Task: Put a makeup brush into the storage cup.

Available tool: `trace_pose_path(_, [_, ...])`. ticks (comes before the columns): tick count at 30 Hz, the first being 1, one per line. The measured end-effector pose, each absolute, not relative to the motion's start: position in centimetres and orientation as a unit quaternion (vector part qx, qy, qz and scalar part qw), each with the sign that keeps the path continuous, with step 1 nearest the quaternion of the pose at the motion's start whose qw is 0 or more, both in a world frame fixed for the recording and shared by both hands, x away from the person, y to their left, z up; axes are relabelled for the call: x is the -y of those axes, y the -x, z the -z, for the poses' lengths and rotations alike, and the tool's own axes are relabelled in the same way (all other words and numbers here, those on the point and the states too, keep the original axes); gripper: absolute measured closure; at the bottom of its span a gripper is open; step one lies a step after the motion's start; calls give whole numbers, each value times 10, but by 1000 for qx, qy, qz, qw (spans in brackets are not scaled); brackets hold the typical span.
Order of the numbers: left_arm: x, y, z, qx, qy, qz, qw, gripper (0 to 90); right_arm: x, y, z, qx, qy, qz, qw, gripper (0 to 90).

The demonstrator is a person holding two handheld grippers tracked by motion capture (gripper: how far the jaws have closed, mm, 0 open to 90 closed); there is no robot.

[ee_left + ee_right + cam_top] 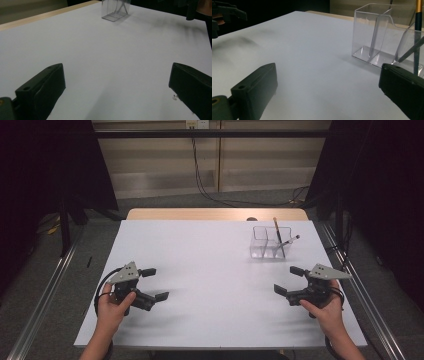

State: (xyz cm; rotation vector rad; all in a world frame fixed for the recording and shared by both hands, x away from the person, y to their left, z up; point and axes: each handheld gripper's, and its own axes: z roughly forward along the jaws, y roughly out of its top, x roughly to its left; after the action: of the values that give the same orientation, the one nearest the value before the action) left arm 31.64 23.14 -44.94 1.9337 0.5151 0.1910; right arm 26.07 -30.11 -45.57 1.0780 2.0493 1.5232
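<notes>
Beyond frame top, brush (418, 37) tip.

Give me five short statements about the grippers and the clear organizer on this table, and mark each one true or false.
1. Both grippers have their jaws spread open. True: the left gripper and the right gripper each show a wide gap with nothing between the jaws.
2. The clear organizer lies tipped on its side. False: it stands upright on the white table.
3. The brush stands in the organizer's right-hand compartment. True in the high view.
4. The left gripper is nearer the organizer than the right one. False: the right gripper is nearer.
5. The right gripper holds the brush. False: its jaws are empty and apart from it.
</notes>
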Motion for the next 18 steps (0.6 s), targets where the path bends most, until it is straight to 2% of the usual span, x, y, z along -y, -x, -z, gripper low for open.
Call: trace_pose_path(18, [-231,-317,449,-213,-814,-83,535,4,297,-248,461,-737,-369,-534,188,16])
